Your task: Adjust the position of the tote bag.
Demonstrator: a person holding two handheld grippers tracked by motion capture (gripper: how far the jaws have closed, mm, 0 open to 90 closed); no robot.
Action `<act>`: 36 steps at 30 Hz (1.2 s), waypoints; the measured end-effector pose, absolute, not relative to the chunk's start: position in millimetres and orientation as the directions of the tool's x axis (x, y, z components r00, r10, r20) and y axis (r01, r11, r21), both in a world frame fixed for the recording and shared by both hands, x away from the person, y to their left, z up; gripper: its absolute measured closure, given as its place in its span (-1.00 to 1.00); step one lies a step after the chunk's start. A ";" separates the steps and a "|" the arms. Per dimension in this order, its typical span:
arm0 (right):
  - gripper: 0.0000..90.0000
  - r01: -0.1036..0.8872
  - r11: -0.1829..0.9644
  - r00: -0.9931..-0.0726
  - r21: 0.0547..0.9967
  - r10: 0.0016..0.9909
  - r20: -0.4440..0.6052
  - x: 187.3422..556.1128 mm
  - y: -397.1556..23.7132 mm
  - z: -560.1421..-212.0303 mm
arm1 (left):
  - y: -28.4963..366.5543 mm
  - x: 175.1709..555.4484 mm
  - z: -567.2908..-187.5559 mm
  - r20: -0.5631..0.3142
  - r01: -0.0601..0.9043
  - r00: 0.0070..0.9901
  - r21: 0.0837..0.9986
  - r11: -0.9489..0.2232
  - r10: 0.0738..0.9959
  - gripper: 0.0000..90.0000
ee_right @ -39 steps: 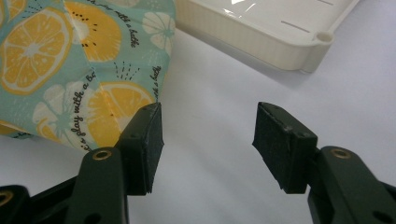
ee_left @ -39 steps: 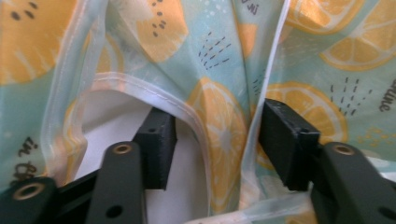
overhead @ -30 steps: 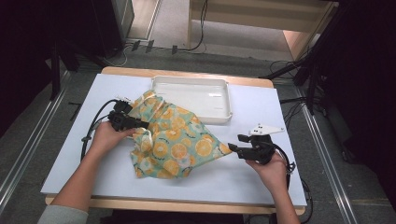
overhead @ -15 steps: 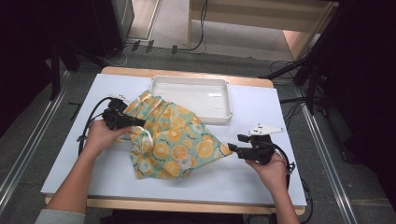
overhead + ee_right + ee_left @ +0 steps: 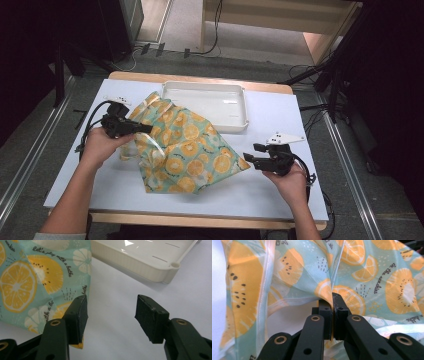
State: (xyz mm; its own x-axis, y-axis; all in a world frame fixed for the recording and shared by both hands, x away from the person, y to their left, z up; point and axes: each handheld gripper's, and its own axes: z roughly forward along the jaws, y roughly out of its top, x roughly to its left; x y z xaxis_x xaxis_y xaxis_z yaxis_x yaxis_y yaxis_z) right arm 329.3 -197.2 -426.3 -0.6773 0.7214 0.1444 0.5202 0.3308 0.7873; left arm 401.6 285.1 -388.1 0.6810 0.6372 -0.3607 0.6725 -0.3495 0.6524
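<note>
A teal cloth (image 5: 190, 150) printed with orange slices lies crumpled across the middle of the white table (image 5: 280, 190). My left gripper (image 5: 149, 129) is at the cloth's left side, shut on a pinched fold of it. In the left gripper view the jaws (image 5: 332, 301) press together on the cloth (image 5: 374, 277), which hangs lifted in front of them. My right gripper (image 5: 246, 159) rests at the cloth's right corner. In the right gripper view it (image 5: 112, 310) stands open, with bare table between its pads and the cloth's corner (image 5: 30, 277) beside its left pad.
A shallow white tray (image 5: 200, 86) stands at the back of the table, just behind the cloth; its corner (image 5: 150, 272) lies ahead of my right gripper. Black cables (image 5: 87, 125) loop near the table's left edge. A small white item (image 5: 120, 98) lies at the back left.
My left gripper has shut on the cloth's left edge and risen a little, lifting that edge off the table. The right gripper has stayed where it was.
</note>
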 end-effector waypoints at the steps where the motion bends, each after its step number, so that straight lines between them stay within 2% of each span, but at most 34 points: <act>1: -0.01 0.519 0.329 -0.677 0.789 0.721 0.144 329.2 -197.6 -425.5 | 284.2 400.1 -385.8 -0.357 0.668 0.684 0.658 -0.349 0.636 0.97; 15: 0.05 0.483 0.311 -0.694 0.819 0.706 0.141 322.9 -200.5 -404.0 | 268.0 383.4 -365.9 -0.341 0.639 0.716 0.671 -0.376 0.610 0.95; 36: 0.07 0.467 0.327 -0.721 0.822 0.678 0.140 323.4 -183.9 -396.9 | 230.6 359.4 -351.5 -0.348 0.599 0.772 0.677 -0.427 0.532 0.94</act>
